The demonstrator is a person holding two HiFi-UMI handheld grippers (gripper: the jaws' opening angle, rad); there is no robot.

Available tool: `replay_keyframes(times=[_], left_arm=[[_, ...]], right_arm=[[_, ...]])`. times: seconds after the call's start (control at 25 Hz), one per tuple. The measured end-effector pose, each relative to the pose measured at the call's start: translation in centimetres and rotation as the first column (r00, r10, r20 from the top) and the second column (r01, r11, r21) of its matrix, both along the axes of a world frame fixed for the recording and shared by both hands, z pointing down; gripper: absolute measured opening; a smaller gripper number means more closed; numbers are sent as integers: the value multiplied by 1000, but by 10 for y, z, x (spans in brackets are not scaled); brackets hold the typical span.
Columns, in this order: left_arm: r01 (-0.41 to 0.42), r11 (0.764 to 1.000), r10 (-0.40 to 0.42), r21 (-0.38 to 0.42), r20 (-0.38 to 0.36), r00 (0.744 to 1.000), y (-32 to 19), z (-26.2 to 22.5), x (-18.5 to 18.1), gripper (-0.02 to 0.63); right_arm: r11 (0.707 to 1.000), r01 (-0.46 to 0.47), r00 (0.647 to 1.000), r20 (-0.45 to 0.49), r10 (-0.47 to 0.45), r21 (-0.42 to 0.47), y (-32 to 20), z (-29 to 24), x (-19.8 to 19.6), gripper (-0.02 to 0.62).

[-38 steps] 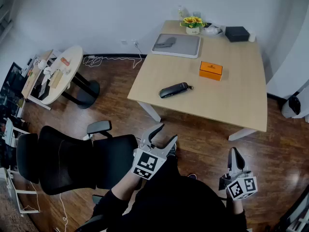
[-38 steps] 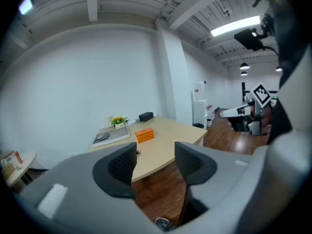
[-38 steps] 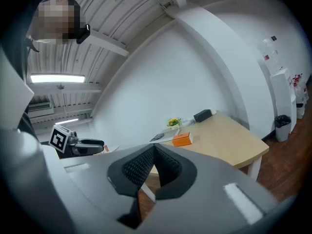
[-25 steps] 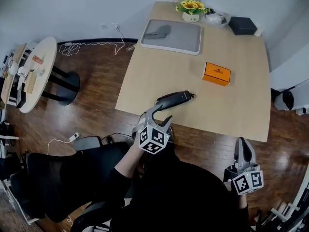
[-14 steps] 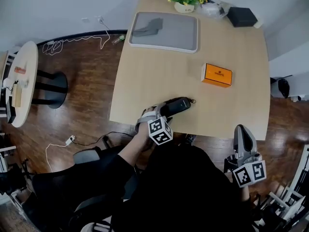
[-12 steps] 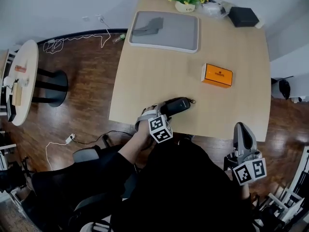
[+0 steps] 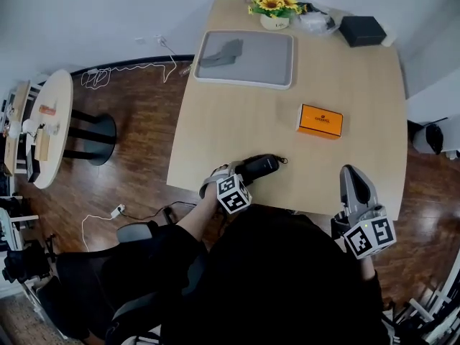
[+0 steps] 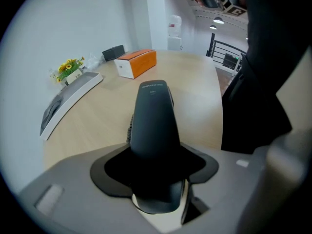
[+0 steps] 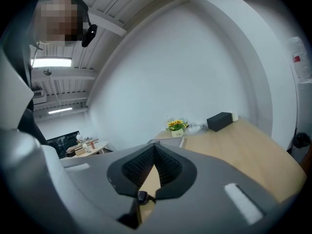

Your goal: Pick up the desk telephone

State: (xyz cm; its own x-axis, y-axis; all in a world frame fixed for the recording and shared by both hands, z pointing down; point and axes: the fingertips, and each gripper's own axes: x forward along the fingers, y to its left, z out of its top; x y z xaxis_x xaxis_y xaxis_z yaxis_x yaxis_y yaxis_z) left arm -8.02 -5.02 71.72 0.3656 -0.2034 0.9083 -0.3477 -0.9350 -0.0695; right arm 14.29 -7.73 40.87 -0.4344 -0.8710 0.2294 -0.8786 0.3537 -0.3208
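The desk telephone (image 7: 260, 167) is a black handset lying near the front edge of the light wooden table (image 7: 237, 121). My left gripper (image 7: 238, 173) is shut on its near end. In the left gripper view the handset (image 8: 152, 116) runs straight out from between the jaws of the left gripper (image 8: 155, 156), still resting on the table top. My right gripper (image 7: 354, 180) hangs at the table's front right edge with its jaws together and nothing in them. In its own view the right gripper (image 9: 155, 152) points over the table top.
An orange box (image 7: 320, 121) lies beyond the handset. A grey tray (image 7: 244, 49), a pot of yellow flowers (image 7: 274, 6) and a black box (image 7: 362, 29) stand at the far end. A round side table (image 7: 43, 131) is at the left, cables on the floor.
My left gripper came forward from above the chair, open, reached the handset's near end and shut on it. My right gripper stayed shut and drifted up to the table's edge.
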Motion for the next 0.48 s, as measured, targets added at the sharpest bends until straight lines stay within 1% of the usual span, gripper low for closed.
replay_keyframes(times=[0.08, 0.16, 0.24, 0.32, 0.4, 0.48], left_arm=[[51, 998, -52, -24, -23, 998, 0, -1, 1, 261], [115, 991, -118, -63, -53, 992, 2, -5, 3, 261], [162, 984, -168, -77, -75, 983, 2, -10, 6, 261], [207, 975, -215, -77, -115, 970, -2, -22, 8, 261], [250, 966, -259, -69, -170, 951, -7, -39, 10, 261], [281, 959, -284, -45, -223, 933, -14, -62, 12, 261]], right_arm=[[1000, -3, 1000, 8, 3, -6, -2, 3, 5, 0], [1000, -8, 1000, 15, 9, -11, -2, 5, 10, 0], [1000, -12, 1000, 21, 12, -15, -2, 6, 13, 0], [1000, -14, 1000, 25, 14, -18, -2, 8, 16, 0], [1000, -16, 999, 29, 16, -18, -3, 9, 18, 0], [1000, -17, 999, 31, 18, -17, -4, 10, 19, 0]])
